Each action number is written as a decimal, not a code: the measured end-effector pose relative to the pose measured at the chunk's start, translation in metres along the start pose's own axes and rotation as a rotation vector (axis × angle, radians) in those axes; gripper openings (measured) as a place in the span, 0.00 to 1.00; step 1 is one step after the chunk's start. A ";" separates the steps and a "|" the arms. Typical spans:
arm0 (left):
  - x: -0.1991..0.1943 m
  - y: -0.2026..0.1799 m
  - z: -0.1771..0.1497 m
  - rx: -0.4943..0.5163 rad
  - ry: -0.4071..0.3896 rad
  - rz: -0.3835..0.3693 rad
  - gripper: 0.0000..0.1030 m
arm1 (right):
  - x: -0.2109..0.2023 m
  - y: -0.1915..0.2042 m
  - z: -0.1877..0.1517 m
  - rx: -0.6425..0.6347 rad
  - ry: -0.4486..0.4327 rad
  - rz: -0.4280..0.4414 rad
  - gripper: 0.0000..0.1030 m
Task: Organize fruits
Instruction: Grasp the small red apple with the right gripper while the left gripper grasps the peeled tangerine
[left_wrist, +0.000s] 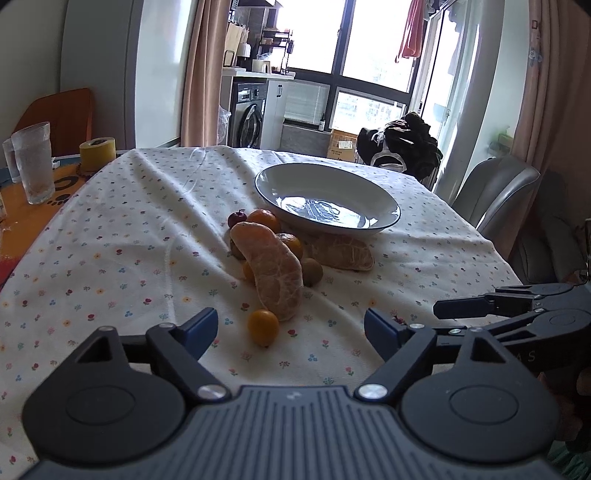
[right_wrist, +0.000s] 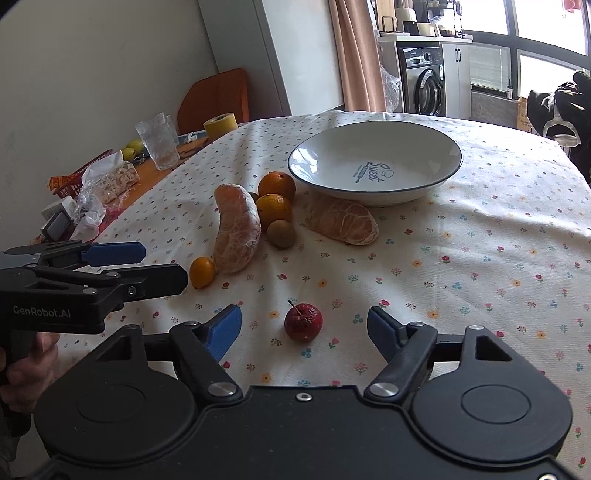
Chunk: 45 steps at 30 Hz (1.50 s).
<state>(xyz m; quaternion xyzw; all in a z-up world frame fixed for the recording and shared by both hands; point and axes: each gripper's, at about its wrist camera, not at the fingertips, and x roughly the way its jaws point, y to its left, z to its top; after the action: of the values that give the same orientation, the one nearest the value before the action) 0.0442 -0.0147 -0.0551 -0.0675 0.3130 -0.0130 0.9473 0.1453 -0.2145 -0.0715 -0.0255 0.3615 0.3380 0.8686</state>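
A small red fruit (right_wrist: 303, 321), wrinkled and stemmed, lies on the cloth (right_wrist: 480, 258) at lower centre of the right wrist view. It is framed by the right gripper (right_wrist: 304, 328), whose jaws are spread wide and touch nothing. The left gripper (left_wrist: 290, 326) is likewise wide apart and empty, a kumquat (left_wrist: 263, 327) lying between its fingers. An empty plate (right_wrist: 375, 162) sits upper centre, other fruit clustered just beside it. Bare cloth extends to the right.
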 end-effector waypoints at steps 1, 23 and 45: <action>0.003 0.000 0.001 0.000 0.004 -0.003 0.79 | 0.003 0.000 0.000 0.003 0.006 0.005 0.68; 0.058 0.005 0.013 -0.035 0.046 0.033 0.71 | 0.027 -0.006 0.015 -0.068 0.030 0.033 0.22; 0.092 0.003 0.020 -0.023 0.044 0.106 0.52 | 0.023 -0.038 0.027 -0.007 -0.033 0.020 0.22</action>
<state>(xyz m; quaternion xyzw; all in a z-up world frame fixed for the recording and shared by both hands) 0.1302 -0.0154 -0.0936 -0.0614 0.3369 0.0391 0.9387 0.1961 -0.2227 -0.0742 -0.0192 0.3460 0.3484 0.8709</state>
